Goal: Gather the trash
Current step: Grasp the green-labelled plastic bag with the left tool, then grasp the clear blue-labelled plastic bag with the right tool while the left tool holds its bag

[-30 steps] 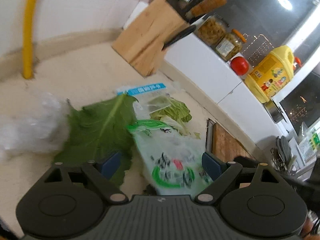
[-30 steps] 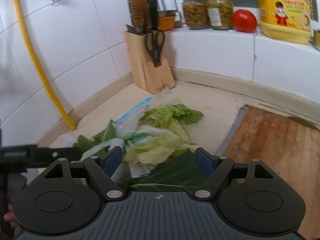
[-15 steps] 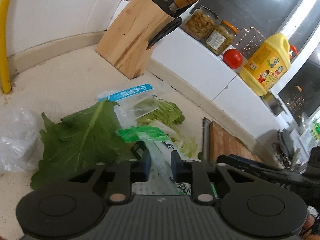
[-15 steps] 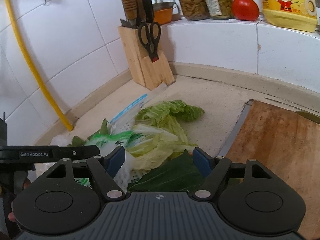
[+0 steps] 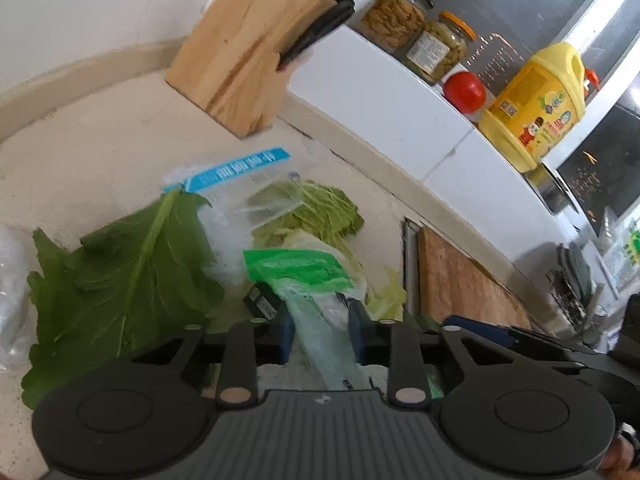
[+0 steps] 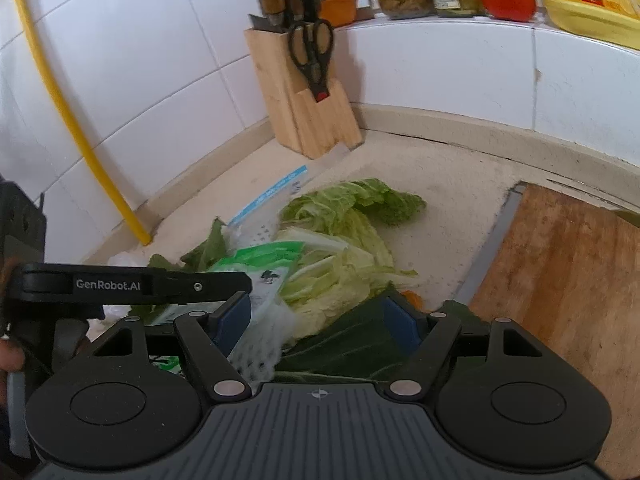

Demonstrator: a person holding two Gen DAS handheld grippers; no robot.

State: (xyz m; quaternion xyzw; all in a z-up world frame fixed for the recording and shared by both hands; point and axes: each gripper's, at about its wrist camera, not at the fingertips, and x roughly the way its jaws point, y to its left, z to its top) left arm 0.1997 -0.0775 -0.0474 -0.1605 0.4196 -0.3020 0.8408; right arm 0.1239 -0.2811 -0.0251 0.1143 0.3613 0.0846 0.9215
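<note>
Crinkly clear plastic with a bright green header strip — that's the bag (image 5: 316,300) the left gripper (image 5: 320,330) is pinching, its jaws easing apart a touch but still pressing the film, down on the speckled beige counter (image 5: 100,148) among the scraps. It's lying between a big flat dark leaf (image 5: 120,280) and pale ruffled cabbage (image 6: 340,248). The right gripper (image 6: 316,320) is hovering wide apart over a dark green leaf (image 6: 352,344) — gripping nothing.
</note>
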